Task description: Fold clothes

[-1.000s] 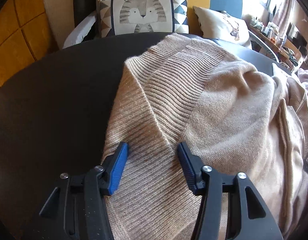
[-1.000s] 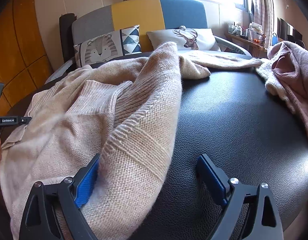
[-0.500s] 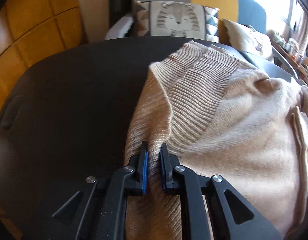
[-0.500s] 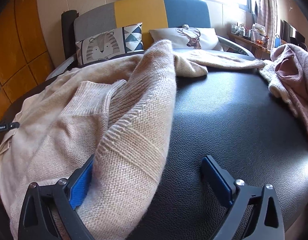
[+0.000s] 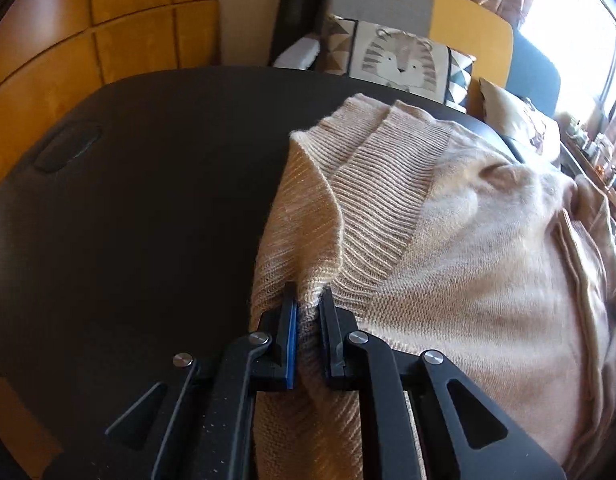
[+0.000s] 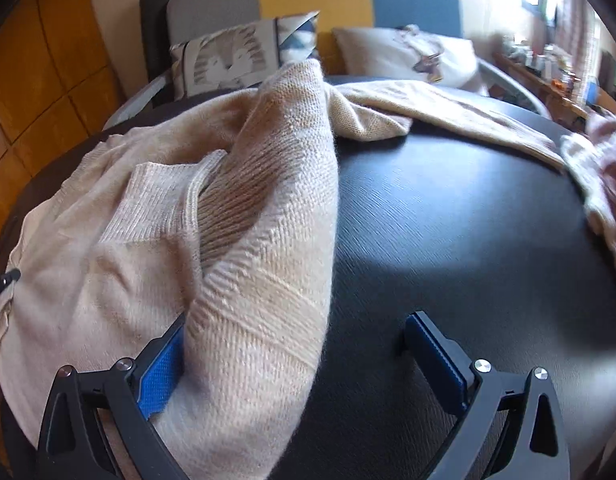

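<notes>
- Beige knitted sweater lies rumpled on dark, leather-look tabletop, w/ a raised fold toward the near edge.
- Left gripper: jaws pressed together, pinching the ribbed hem of the sweater; fabric bunched btwn the blue pads.
- Right gripper: jaws spread wide; sweater fold lies against its left pad, right pad over bare table, nothing pinched.
- Pinkish garment at far right table edge.
- Tiger-print cushion on sofa behind.

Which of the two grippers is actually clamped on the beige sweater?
The left gripper: its pads pinch a fold of the beige sweater. The right gripper stands wide open.
</notes>
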Demonstrator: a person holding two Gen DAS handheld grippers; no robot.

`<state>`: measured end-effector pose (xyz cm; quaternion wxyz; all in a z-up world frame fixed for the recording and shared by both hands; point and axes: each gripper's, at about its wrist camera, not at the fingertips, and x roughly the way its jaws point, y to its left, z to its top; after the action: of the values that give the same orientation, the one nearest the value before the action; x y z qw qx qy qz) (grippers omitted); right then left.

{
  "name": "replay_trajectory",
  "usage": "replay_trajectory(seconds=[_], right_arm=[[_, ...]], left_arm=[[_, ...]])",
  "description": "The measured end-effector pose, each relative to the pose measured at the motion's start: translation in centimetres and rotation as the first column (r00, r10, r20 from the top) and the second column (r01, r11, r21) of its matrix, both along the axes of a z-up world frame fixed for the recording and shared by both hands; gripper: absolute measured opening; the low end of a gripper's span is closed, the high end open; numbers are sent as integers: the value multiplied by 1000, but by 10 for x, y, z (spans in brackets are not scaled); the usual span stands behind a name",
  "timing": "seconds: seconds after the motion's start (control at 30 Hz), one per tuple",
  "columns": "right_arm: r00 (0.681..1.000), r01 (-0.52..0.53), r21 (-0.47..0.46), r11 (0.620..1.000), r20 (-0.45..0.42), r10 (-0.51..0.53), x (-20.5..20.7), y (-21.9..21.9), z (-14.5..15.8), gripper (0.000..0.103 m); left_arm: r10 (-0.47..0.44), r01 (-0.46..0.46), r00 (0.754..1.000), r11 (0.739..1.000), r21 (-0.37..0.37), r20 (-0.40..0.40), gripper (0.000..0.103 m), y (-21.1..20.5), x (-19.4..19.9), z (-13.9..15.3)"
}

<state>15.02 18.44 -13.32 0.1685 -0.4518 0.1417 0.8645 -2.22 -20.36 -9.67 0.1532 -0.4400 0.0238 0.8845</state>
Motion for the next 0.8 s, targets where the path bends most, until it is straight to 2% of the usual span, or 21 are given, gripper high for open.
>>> replay_trajectory(seconds=[0.17,0.27,0.33,0.4,0.47,0.6,0.8], right_arm=[[1000,-2,3,1000,23,2,-38,6,5,101],[997,-66,21,998,31,65,-60,-2,5,98],[991,-129,40,991,27,128,-75,-12,7,79],[979,-202,71,977,34,200,-89,-25,12,47],[964,-262,132,956,76,254,-107,-46,13,34],[953,-299,221,928,122,278,-136,-65,10,33],[966,-250,174,952,115,232,-176,-41,12,33]], left_arm=[[51,-53,995,998,-16,-81,10,-7,37,-6],[65,-72,990,996,-51,-128,10,-7,57,-8],[72,-80,988,995,-52,-137,10,-9,66,-9],[75,-82,989,995,-50,-131,10,-10,72,-9],[65,-73,990,995,-65,-125,10,-9,77,-8],[50,-60,993,994,-86,-108,10,1,84,-6],[27,-39,993,995,-96,-119,10,12,110,-7]])
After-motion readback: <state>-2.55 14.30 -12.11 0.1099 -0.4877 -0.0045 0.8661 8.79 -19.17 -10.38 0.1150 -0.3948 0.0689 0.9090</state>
